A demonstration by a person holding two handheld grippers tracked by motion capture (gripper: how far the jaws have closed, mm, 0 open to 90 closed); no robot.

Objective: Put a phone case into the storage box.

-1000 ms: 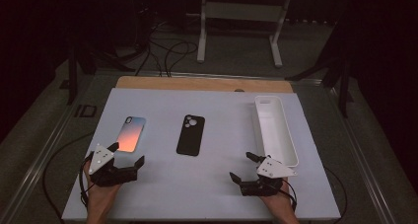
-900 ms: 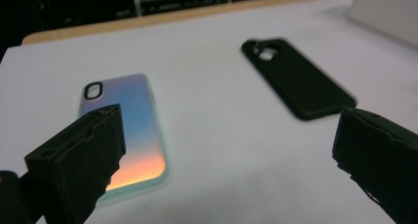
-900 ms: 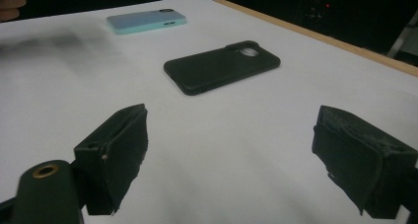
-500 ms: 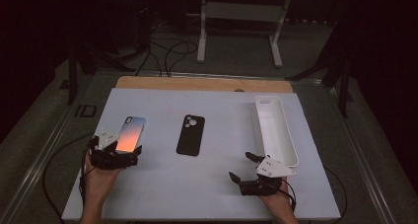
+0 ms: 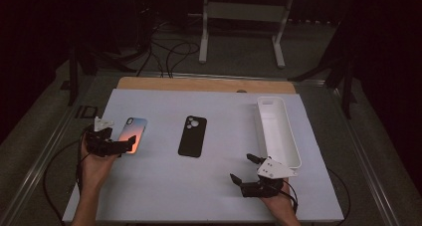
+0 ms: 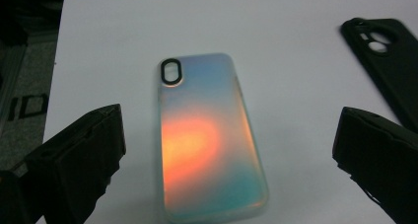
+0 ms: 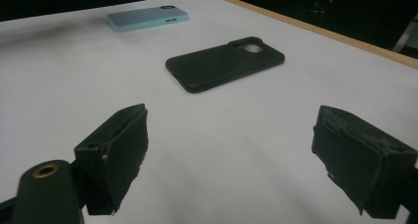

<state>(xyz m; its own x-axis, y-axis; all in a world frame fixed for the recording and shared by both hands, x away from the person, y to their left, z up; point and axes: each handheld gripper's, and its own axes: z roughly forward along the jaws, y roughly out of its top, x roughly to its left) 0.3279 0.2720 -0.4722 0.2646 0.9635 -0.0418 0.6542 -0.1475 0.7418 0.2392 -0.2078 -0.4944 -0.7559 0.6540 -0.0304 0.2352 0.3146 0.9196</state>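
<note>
Left gripper (image 6: 231,150) hovers wide open over the iridescent phone case (image 6: 207,140), which lies flat at the mat's (image 5: 214,196) left. Best lower squarely, pinching its long edges. Right gripper (image 5: 247,169) is open, idle.

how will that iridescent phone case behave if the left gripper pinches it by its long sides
The iridescent phone case lies flat and thin, so it probably won't roll or tip. Its glossy back looks slippery. The left gripper stands open around it; an empty case would likely flex.

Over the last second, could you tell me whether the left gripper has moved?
Yes. The left gripper has moved forward and rightward, up to the iridescent phone case, which lies unmoved.
</note>
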